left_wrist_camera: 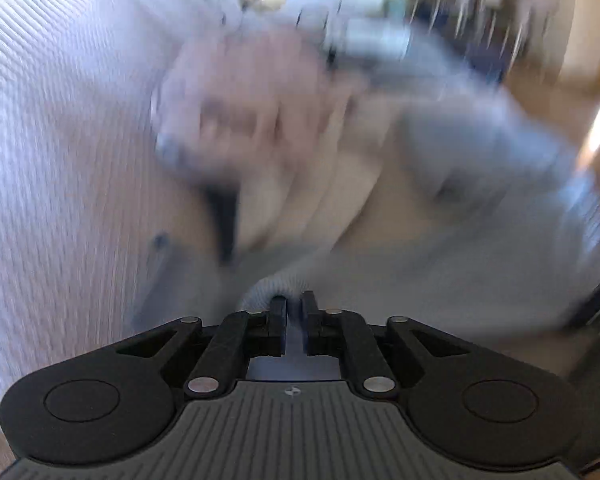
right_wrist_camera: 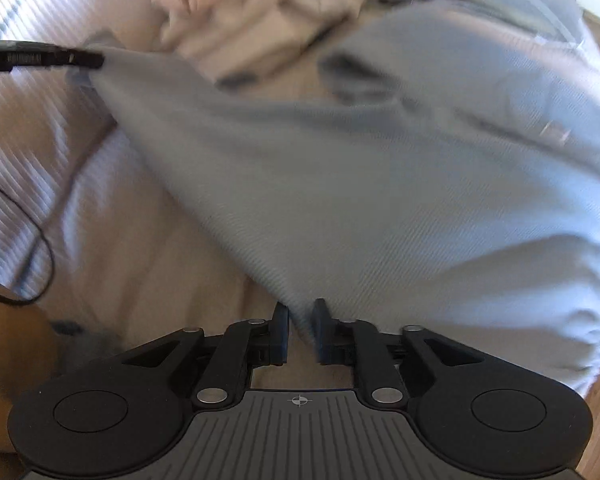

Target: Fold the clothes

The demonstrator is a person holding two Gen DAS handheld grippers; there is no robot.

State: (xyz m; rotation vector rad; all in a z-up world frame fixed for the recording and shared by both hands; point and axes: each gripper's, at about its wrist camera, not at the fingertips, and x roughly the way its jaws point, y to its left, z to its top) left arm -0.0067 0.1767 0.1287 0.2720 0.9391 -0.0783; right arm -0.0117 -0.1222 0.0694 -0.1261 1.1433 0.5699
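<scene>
1. We see the left gripper (left_wrist_camera: 294,304) pinched nearly closed on a rolled edge of the grey-blue garment (left_wrist_camera: 440,240); cloth bunches right at its fingertips (left_wrist_camera: 278,308).
2. Left wrist view is heavily blurred; we can only make out a pale pinkish pile of clothes (left_wrist_camera: 240,120) beyond the grey cloth and the ribbed white bedcover (left_wrist_camera: 60,160) to the left.
3. We see the right gripper (right_wrist_camera: 302,320) set narrow, a corner of the grey-blue garment (right_wrist_camera: 360,180) hanging down into the gap between its fingers (right_wrist_camera: 282,320).
4. In the right wrist view the left gripper (right_wrist_camera: 96,59) comes in from the left edge, clamping the far corner, so the garment is stretched between both tools above the bedcover (right_wrist_camera: 28,152).
5. Pinkish clothes (right_wrist_camera: 236,12) lie crumpled behind the garment.
6. A black cable (right_wrist_camera: 40,240) loops over the bedcover at left.
</scene>
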